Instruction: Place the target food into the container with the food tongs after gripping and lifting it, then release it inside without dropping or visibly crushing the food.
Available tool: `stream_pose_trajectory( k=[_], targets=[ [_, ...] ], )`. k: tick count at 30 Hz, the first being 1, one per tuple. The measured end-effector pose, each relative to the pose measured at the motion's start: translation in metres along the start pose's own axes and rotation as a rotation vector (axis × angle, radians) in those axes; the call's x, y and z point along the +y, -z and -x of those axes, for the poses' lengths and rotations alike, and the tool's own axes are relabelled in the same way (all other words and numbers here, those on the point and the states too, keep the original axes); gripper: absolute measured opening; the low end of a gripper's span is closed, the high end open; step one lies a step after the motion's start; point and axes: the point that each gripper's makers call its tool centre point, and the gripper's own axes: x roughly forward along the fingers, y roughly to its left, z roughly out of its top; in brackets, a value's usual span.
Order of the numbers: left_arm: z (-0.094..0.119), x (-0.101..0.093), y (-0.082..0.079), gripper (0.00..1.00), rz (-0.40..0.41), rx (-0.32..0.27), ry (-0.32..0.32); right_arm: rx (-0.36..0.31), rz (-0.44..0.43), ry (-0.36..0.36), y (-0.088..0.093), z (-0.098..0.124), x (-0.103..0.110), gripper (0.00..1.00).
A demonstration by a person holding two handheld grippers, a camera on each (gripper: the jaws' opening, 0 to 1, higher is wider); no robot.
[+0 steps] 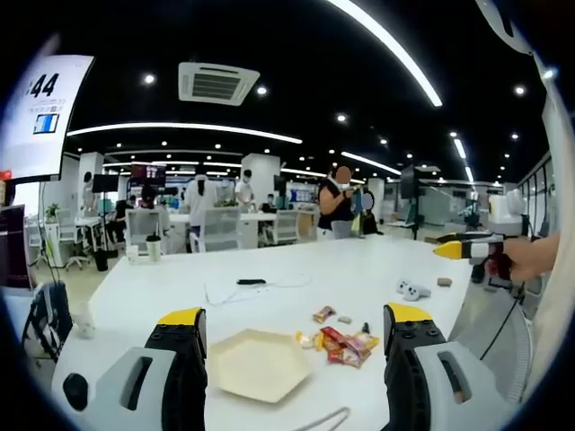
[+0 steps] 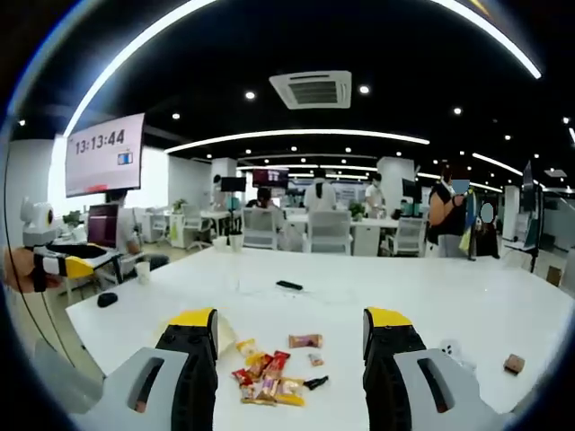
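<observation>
One hexagonal plate (image 1: pixel 260 364), one snack pile (image 1: pixel 341 346)

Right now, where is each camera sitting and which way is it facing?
Left gripper view: rides the left gripper, jaws apart, looking along the table at the plate and snacks; the right gripper enters at right.
Right gripper view: rides the right gripper, jaws apart, above the snacks; the left gripper shows at left.
Shared: table, snacks, office.

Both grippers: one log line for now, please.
left gripper open, empty | right gripper open, empty | snack pile on table | plate empty
</observation>
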Motion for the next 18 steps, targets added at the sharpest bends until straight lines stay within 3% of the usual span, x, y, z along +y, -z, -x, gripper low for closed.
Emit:
stream_pose_trajectory(
  k=[18],
  targets=[
    [0.007, -0.002, 0.004, 0.81, 0.012, 0.01, -0.014, 0.021, 0.001, -0.03, 0.009, -0.003, 0.01, 0.65]
  ],
)
